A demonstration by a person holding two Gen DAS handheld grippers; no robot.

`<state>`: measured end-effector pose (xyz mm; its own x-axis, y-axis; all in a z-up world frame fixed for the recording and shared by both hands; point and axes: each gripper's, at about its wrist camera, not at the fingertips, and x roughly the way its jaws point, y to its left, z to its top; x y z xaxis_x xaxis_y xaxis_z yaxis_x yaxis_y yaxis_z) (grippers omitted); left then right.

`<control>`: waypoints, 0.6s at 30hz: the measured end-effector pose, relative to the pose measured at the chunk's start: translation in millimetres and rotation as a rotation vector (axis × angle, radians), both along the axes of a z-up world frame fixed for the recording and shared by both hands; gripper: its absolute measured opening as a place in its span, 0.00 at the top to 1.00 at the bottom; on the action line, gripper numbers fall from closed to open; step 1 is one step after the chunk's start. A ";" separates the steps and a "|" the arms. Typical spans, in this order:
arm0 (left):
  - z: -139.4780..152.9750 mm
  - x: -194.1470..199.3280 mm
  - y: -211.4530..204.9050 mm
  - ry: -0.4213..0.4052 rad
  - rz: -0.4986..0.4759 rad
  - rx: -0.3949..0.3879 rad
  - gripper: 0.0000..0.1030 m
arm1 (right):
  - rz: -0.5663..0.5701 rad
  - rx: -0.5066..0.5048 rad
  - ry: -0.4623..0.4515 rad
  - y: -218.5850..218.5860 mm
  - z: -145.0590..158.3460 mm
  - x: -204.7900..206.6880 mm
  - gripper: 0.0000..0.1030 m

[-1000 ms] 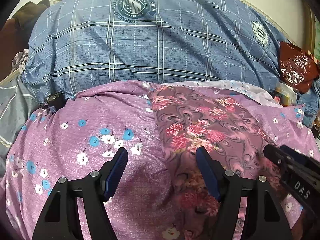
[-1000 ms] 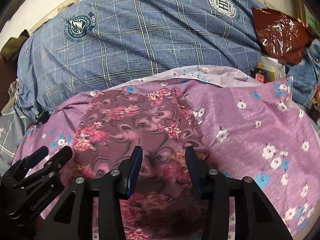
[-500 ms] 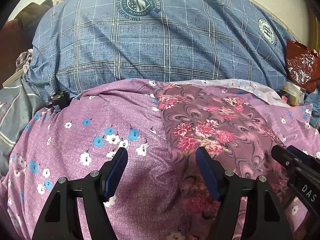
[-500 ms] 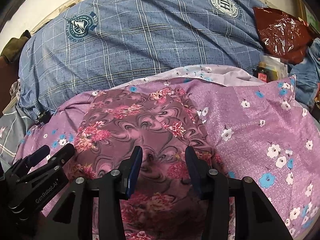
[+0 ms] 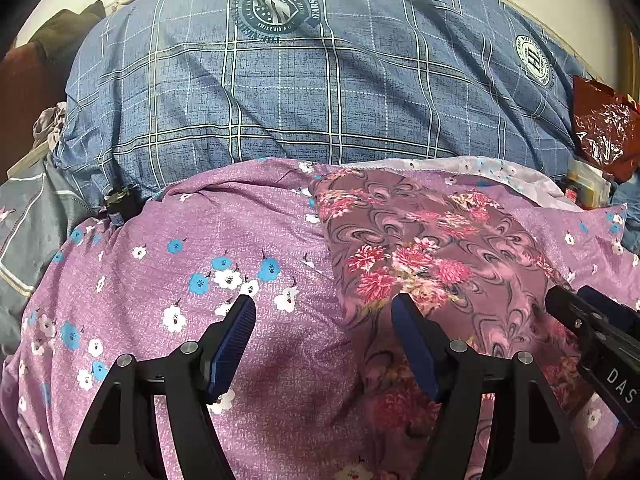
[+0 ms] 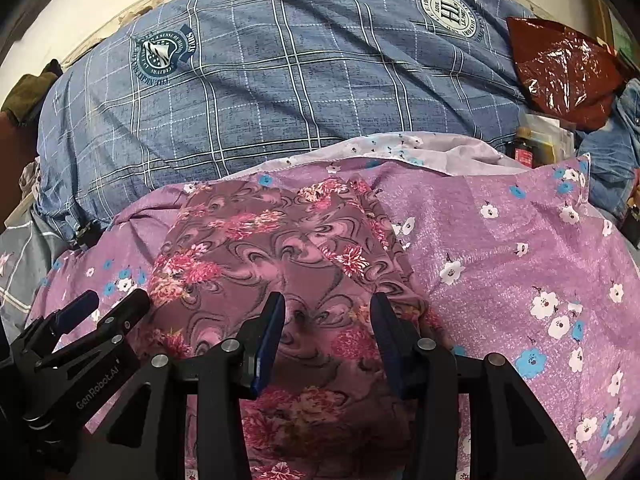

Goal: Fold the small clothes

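Both sets of jaws stand apart with nothing between them: the left gripper (image 5: 324, 312) spread wide, the right gripper (image 6: 328, 312) at a narrower gap. The garment (image 6: 272, 264), a mauve floral cloth, lies flat on the purple sheet (image 5: 160, 248), likely spread out so its edges are easy to take. The left gripper straddles the garment's left edge; the right hovers over its near middle. Both tilt down toward the garment, side by side, seemingly poised to start a fold.
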<state>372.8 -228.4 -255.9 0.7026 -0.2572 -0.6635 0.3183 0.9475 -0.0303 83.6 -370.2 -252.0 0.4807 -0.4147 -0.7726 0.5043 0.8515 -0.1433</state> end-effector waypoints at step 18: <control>-0.3 -0.6 -0.2 -0.002 -0.004 0.005 0.32 | 0.028 -0.061 0.013 8.6 4.1 1.1 0.56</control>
